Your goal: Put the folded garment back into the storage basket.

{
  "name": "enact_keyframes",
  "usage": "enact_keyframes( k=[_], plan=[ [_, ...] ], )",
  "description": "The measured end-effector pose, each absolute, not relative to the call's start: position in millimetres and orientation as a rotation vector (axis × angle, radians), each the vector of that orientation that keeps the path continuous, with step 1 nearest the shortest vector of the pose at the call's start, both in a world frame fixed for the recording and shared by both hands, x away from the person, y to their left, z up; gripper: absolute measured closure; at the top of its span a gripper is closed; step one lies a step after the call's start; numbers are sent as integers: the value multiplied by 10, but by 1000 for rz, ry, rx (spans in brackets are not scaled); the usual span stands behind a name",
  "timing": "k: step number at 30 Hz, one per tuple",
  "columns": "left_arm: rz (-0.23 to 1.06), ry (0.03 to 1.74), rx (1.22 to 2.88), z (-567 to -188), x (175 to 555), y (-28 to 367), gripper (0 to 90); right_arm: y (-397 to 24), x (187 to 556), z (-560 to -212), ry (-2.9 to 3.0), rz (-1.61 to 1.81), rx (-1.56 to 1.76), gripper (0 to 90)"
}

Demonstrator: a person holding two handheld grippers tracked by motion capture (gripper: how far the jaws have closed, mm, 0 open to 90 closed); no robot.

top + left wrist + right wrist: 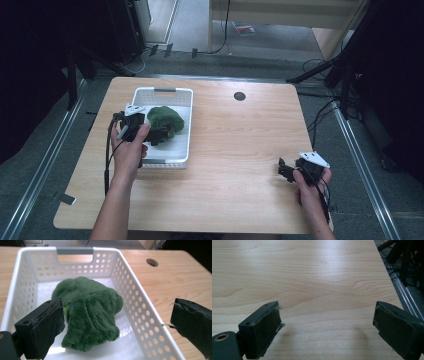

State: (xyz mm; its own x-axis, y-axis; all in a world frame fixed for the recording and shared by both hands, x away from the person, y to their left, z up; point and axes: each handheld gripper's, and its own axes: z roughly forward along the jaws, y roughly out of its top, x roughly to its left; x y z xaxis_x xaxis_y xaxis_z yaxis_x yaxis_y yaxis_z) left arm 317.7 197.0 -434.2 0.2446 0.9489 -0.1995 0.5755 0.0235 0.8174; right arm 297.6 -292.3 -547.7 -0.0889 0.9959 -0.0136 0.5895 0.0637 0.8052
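A green plush toy (pixel 167 119) (pixel 88 312) lies inside a white perforated basket (pixel 186 102) (pixel 140 305) at the table's left. My left gripper (pixel 159 135) (pixel 117 325) hovers over the basket's near part, open, its jaws wide on either side of the toy without closing on it. My right gripper (pixel 286 171) (pixel 327 332) sits low over the bare wood at the table's near right, open with nothing between its jaws.
The wooden table (pixel 240 145) has a round cable hole (pixel 239 96) (pixel 152 262) at the back centre. The basket has a grey handle (pixel 74 250) on its far wall. Cables and stand legs (pixel 404 262) lie on the floor past the right edge.
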Motion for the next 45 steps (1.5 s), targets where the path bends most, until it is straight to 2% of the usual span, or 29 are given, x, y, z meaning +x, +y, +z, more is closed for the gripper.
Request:
enact_keyframes(
  k=[11, 21, 28, 45],
  plan=[
    [583, 1349, 1583, -4406, 2768, 2254, 2, -2923, 2976, -5476, 1748, 864, 1583, 81],
    [616, 1339, 1522, -4578, 2478, 2572, 2, -2923, 2976, -5476, 1746, 862, 1580, 81],
    [630, 1349, 1466, -4743, 2303, 2855, 2, -2922, 2976, -5476, 1746, 861, 1581, 81],
    [695, 1474, 1450, -5243, 1993, 3230, 6, -2931, 2979, -5476, 1743, 868, 1589, 81]
  ],
)
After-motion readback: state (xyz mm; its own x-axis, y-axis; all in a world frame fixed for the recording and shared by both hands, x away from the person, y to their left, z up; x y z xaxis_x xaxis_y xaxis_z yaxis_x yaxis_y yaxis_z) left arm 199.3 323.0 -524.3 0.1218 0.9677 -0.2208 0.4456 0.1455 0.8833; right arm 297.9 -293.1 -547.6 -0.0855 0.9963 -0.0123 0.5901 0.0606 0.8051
